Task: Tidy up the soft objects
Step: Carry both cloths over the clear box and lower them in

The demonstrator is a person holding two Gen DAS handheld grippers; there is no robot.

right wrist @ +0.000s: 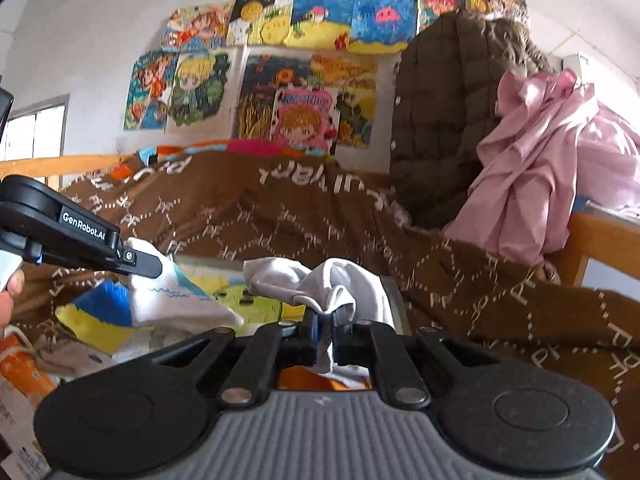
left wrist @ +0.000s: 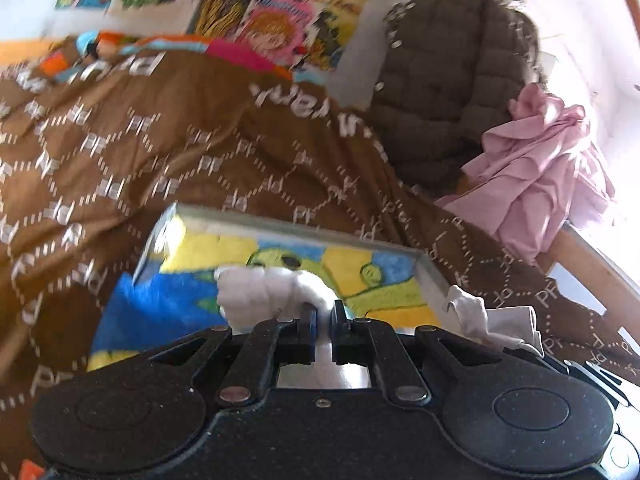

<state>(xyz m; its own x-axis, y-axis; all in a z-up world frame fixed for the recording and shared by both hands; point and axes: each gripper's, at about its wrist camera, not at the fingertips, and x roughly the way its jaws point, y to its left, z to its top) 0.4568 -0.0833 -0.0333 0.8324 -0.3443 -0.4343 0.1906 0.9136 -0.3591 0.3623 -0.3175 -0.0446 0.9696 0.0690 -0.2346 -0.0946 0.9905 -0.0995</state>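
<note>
A white sock (left wrist: 272,288) is pinched in the left gripper (left wrist: 323,312), its jaws pressed together on the cloth; a second sock (right wrist: 320,284) is clamped likewise in the right gripper (right wrist: 325,320), probably so the two can be paired; both are held over a shallow tray (left wrist: 434,276) on the brown blanket (left wrist: 200,152), in which a bright drawing (left wrist: 192,304) is lying.

A brown patterned blanket (right wrist: 280,216) covers the bed, a dark quilted jacket (right wrist: 440,120) at two o'clock, colourful drawings (right wrist: 304,20) at twelve
</note>
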